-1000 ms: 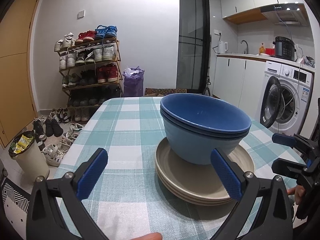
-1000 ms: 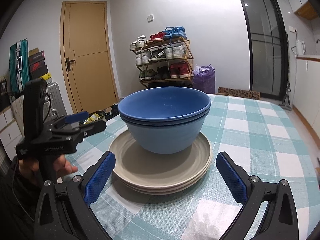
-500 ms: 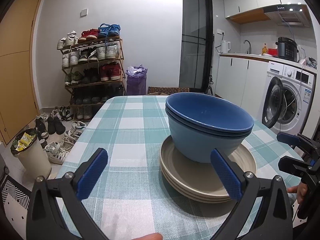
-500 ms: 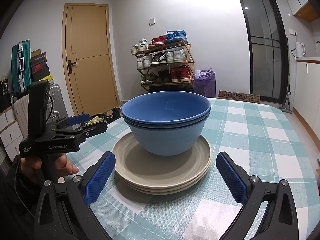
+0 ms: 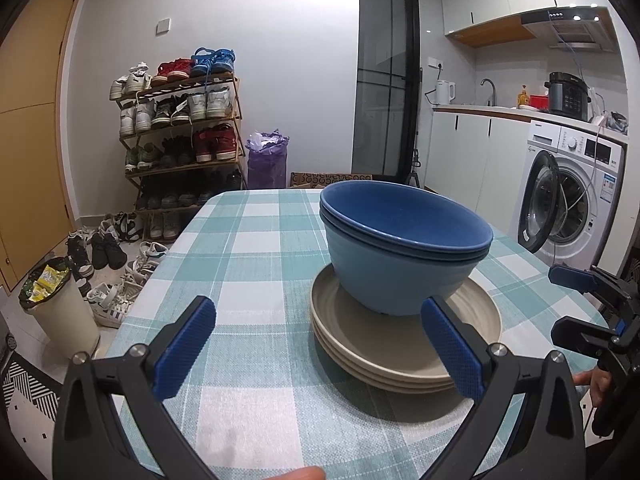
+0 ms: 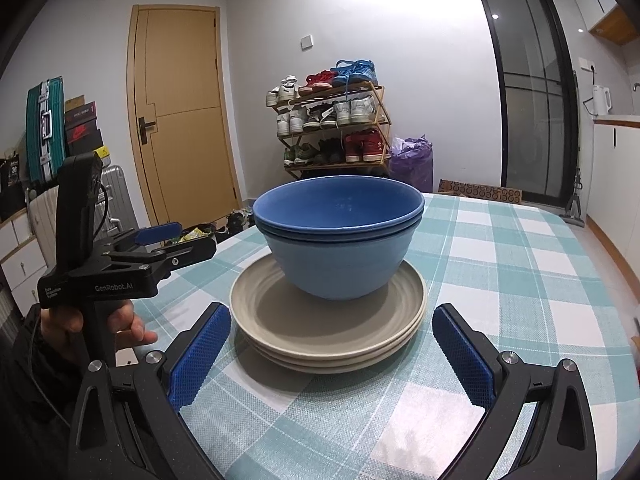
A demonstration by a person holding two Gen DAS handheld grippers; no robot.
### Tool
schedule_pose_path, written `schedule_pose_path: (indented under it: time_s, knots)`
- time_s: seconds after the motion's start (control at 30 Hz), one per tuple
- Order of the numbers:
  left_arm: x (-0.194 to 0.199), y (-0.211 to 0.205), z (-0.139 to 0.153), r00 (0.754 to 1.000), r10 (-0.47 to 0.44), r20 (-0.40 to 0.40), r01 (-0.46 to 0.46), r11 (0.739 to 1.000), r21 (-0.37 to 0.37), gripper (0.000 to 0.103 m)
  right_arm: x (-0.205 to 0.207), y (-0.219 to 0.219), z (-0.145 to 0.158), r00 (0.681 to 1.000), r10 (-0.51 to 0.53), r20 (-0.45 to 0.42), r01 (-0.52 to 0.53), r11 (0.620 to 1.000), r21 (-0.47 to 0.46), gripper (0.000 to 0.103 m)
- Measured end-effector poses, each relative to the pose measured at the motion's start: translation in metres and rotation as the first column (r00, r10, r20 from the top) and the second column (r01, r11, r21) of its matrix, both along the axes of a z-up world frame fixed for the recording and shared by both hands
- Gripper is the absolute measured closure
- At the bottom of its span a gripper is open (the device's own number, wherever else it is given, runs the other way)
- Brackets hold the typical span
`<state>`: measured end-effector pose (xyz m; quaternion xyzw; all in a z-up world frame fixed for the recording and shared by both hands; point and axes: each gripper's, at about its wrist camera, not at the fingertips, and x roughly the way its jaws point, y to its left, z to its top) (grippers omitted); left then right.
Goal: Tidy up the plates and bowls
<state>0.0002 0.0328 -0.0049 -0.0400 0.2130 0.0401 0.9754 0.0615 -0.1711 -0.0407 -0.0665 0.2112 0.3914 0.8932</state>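
Two nested blue bowls [image 5: 404, 248] stand on a stack of three beige plates [image 5: 404, 344] on the checked table [image 5: 248, 264]. The bowls [image 6: 340, 236] and plates [image 6: 328, 320] also show in the right wrist view. My left gripper [image 5: 320, 348] is open and empty, low over the table, left of and in front of the stack. My right gripper [image 6: 332, 356] is open and empty, facing the stack from close in front. Each gripper appears in the other's view: the right one [image 5: 576, 304] at the right edge, the left one [image 6: 160, 240] at the left.
A shoe rack [image 5: 180, 128] stands against the far wall with shoes on the floor beside it. A bin [image 5: 56, 304] stands left of the table. A washing machine [image 5: 572, 196] and kitchen counter are at the right. The table's near edge lies just below both grippers.
Both grippers have pulled back slightly from the stack and stayed open. The bowls and plates have not moved.
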Motion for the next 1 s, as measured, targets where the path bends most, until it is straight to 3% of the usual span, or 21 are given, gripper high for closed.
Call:
schedule_pose_path:
  time_s: [1.0]
  knots:
    - [-0.009, 0.001, -0.003, 1.0, -0.001, -0.002, 0.001, 1.0, 0.0, 0.0, -0.014, -0.009, 0.002, 1.0, 0.0, 0.015, 0.0, 1.0, 0.01, 0.0]
